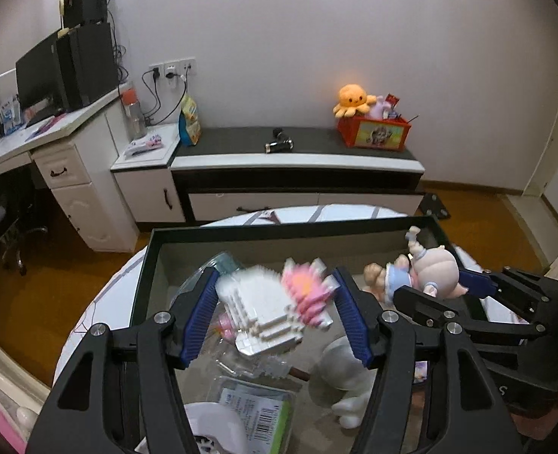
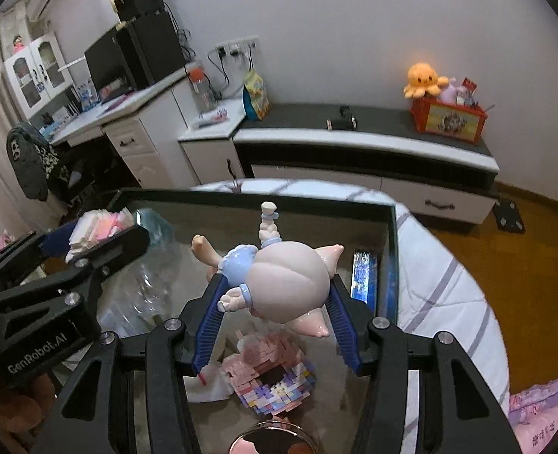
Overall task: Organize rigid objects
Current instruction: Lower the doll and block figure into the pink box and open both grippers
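The left gripper (image 1: 275, 302) is closed partway on a white-and-pink block model (image 1: 271, 302), held above the tray (image 1: 146, 265). The right gripper (image 2: 275, 302) clamps a doll (image 2: 282, 283) by its body, also above the tray. Below lie a pink brick house (image 2: 271, 374), a white figure (image 1: 347, 382), a labelled packet (image 1: 256, 412) and clear wrapping (image 2: 146, 287). Judgement: sorting is midway; both held items await placement, and the tray contents remain loose.
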Demonstrator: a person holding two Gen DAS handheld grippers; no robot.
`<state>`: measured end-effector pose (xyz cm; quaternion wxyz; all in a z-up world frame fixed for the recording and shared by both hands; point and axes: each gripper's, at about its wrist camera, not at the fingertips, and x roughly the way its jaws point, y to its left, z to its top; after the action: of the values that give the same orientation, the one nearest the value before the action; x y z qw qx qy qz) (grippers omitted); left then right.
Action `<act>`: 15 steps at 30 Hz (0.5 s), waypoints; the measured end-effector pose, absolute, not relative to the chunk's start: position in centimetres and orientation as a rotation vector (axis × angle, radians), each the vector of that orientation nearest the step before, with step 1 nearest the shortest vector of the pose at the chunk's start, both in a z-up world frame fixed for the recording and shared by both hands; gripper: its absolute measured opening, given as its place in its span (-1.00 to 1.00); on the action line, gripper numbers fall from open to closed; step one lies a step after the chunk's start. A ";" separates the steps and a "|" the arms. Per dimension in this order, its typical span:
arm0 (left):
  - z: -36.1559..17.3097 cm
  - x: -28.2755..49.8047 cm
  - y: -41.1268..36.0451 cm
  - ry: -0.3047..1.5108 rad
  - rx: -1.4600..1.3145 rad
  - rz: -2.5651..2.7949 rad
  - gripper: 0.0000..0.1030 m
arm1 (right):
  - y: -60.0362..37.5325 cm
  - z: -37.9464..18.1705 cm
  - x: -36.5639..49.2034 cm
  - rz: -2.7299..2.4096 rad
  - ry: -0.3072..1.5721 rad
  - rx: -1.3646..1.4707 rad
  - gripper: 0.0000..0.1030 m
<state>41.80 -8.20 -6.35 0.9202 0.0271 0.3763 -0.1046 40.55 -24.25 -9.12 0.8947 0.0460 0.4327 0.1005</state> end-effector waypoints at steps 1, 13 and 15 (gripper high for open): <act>-6.5 41.8 -8.1 0.777 0.057 -0.212 0.49 | -24.4 -9.3 40.5 0.204 0.900 0.100 0.06; -3.0 35.1 -4.9 0.618 -0.003 -0.177 1.00 | -23.9 -6.3 37.2 0.178 0.849 0.100 1.00; -2.5 34.0 -4.4 0.605 0.000 -0.171 1.00 | -23.7 -5.6 36.2 0.165 0.827 0.105 1.00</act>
<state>34.03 -4.38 -2.50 0.9510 -0.0002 0.2975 -0.0843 36.21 -23.72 -5.55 0.9111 0.0509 0.4010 0.0802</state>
